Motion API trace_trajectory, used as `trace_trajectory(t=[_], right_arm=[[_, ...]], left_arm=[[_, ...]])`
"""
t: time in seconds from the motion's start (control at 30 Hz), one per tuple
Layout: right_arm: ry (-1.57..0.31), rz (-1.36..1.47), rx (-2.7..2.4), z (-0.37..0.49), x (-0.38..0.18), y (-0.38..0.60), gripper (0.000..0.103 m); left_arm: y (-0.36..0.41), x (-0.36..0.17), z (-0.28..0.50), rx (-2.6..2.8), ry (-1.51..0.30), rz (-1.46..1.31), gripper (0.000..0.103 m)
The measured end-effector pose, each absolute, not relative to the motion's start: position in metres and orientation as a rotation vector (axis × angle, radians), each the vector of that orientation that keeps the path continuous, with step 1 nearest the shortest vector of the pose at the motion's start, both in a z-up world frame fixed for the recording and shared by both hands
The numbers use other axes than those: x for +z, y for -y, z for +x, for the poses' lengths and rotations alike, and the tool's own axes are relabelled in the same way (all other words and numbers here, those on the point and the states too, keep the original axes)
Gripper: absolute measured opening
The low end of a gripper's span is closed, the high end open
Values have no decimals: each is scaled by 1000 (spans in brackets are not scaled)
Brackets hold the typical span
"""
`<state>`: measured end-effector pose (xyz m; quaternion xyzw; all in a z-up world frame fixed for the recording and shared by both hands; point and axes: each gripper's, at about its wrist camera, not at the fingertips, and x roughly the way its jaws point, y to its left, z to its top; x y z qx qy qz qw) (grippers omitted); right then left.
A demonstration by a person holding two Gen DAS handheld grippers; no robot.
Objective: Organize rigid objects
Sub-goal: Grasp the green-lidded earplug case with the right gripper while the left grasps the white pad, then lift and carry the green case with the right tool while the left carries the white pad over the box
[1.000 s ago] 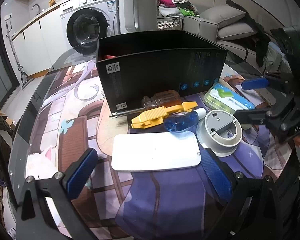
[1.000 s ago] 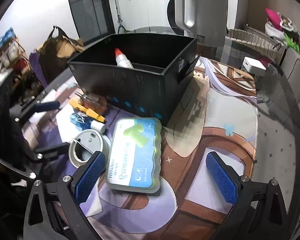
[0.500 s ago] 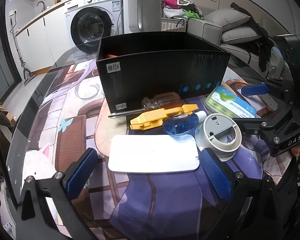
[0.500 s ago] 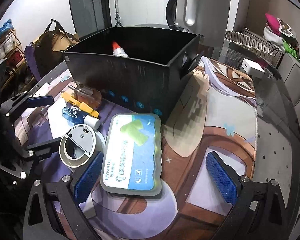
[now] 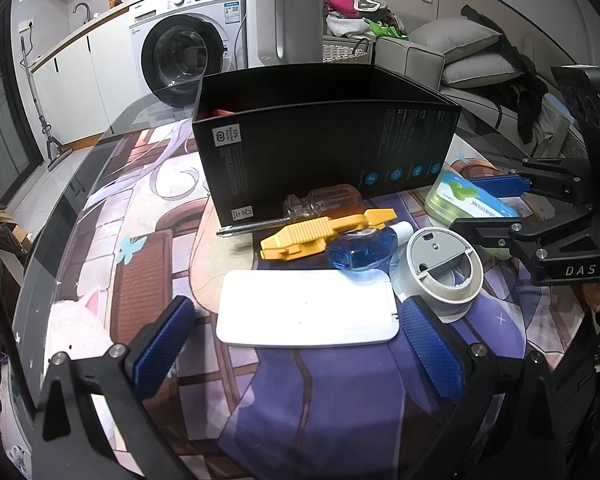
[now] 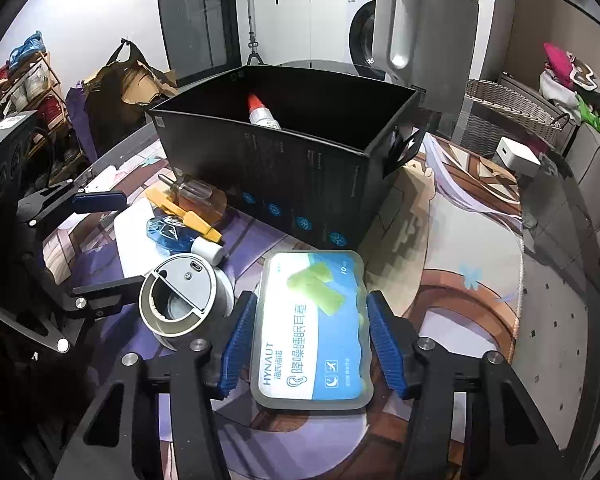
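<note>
While its jaws are closing, the right gripper (image 6: 310, 346) has the earplug case (image 6: 314, 330) between its blue pads, which sit against the case's two long sides. The case lies flat on the printed mat (image 6: 440, 280), just near of the black bin (image 6: 292, 152); its blue-and-white label reads "HYNAUT" beside a row of Chinese characters, and green earplugs show through the clear lid. Inside the bin a white tube with a red cap (image 6: 260, 114) leans against the far wall. Left of the case stands a grey round holder (image 6: 184, 300), and beyond it lie a blue bottle (image 6: 168, 234), a yellow clip (image 6: 184, 214) and a clear-handled screwdriver (image 6: 190, 190).

In the left wrist view the left gripper (image 5: 296, 344) hangs wide open, nothing in it, over a flat white pad (image 5: 306, 308). The right gripper's frame at the right edge carries the letters "DAS". A white kettle (image 5: 286, 12) and a washing machine (image 5: 184, 48) stand behind the bin.
</note>
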<state>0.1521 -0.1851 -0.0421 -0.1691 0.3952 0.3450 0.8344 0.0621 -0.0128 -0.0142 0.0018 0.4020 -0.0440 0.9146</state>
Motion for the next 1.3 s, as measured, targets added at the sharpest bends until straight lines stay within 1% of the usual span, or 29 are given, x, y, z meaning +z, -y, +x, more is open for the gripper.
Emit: trace_trajectory(t=[0.23, 0.3, 0.4, 0.43, 0.73, 1.3], right_arm=[[-829, -360, 731, 150, -42, 185, 56], [-829, -357, 732, 150, -42, 186, 56], [-830, -355, 731, 150, -41, 186, 56], [-830, -354, 730, 150, -41, 187, 56], [-821, -345, 735, 152, -37, 189, 56], [-757, -290, 739, 146, -14, 198, 56]], left_arm=[[12, -14, 62, -86, -825, 5, 103], [11, -14, 62, -79, -819, -2, 101], [12, -13, 60, -88, -807, 3, 91], [13, -12, 60, -91, -799, 4, 86], [15, -7, 56, -74, -765, 25, 86], [4, 19, 44, -40, -668, -7, 86]])
